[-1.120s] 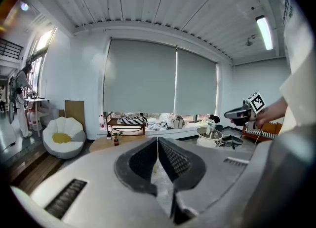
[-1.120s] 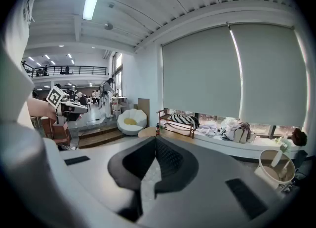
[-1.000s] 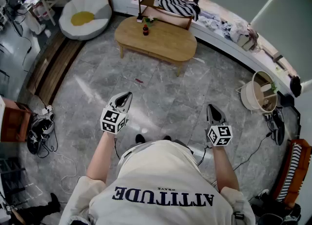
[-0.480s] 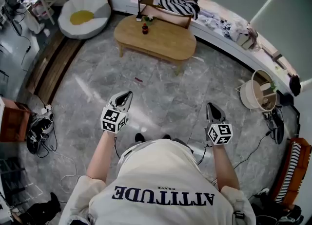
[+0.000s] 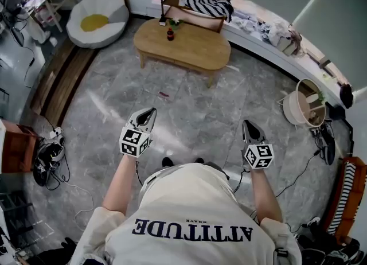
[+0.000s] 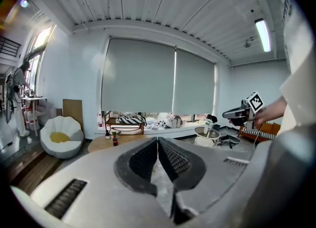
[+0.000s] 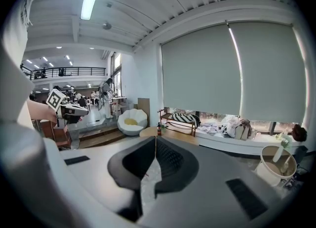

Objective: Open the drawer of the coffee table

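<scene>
Left gripper (image 5: 148,113): jaws closed tip to tip, nothing between them. Right gripper (image 5: 248,126): same, closed and empty. Both are held out in front of the person over the grey marble floor (image 5: 206,115), pointing toward the coffee table (image 5: 195,49). The table is well apart from them, top centre of the head view. Its drawer front can't be made out in any view.

Around, left to right:
- tangle of cables (image 5: 49,156) on the floor at far left
- wooden step (image 5: 60,80) running along the left side
- white beanbag chair (image 5: 97,17) with a yellow centre, left of the table
- small dark bottle (image 5: 170,34) upright on the table's far-left end
- wooden rack (image 5: 195,22) just behind the table, with a striped cloth (image 5: 207,6) on it
- window ledge (image 5: 252,41) carrying loose clothes

In the way: only one small red scrap (image 5: 164,94) on the floor between grippers and table.

Containers:
- orange-brown box (image 5: 11,154) at the left edge, contents not visible
- round basket (image 5: 290,113) at right near the ledge, a few upright items inside, can't tell what
</scene>
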`<control>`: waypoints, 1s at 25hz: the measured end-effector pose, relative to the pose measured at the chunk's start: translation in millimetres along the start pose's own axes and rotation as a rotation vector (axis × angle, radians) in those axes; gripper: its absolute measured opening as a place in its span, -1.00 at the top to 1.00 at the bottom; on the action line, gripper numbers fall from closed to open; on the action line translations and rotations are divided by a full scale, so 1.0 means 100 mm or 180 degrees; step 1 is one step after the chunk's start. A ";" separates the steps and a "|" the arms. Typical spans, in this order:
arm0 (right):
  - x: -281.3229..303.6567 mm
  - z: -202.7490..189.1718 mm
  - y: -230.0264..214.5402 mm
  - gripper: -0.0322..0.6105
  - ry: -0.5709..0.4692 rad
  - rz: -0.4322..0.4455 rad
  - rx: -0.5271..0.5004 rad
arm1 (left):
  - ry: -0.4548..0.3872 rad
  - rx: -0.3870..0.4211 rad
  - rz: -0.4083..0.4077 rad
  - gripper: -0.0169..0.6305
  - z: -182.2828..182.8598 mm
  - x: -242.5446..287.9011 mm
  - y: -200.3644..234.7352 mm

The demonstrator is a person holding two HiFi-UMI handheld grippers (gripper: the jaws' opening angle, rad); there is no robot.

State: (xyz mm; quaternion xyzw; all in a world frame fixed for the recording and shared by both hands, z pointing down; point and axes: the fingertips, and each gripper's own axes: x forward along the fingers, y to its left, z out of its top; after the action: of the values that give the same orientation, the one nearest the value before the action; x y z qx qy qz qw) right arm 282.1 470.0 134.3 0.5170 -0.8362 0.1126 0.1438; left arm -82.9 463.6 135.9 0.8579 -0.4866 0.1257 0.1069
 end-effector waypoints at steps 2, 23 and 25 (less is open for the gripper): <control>0.00 -0.02 0.08 0.84 0.0018 -0.0018 0.0027 | 0.0005 0.0007 -0.0030 0.88 -0.01 -0.05 0.05; 0.06 -0.11 0.91 0.84 0.0013 -0.0152 0.0095 | 0.0006 0.0001 -0.0156 0.88 -0.21 -0.41 0.63; 0.06 -0.13 0.91 0.84 0.0039 -0.0168 0.0114 | 0.0026 -0.0022 -0.0162 0.88 -0.24 -0.42 0.64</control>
State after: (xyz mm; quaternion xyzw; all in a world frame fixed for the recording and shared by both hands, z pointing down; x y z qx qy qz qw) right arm 199.3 509.8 144.8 0.5407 -0.8193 0.1269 0.1425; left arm -161.3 472.5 149.7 0.8691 -0.4646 0.1248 0.1151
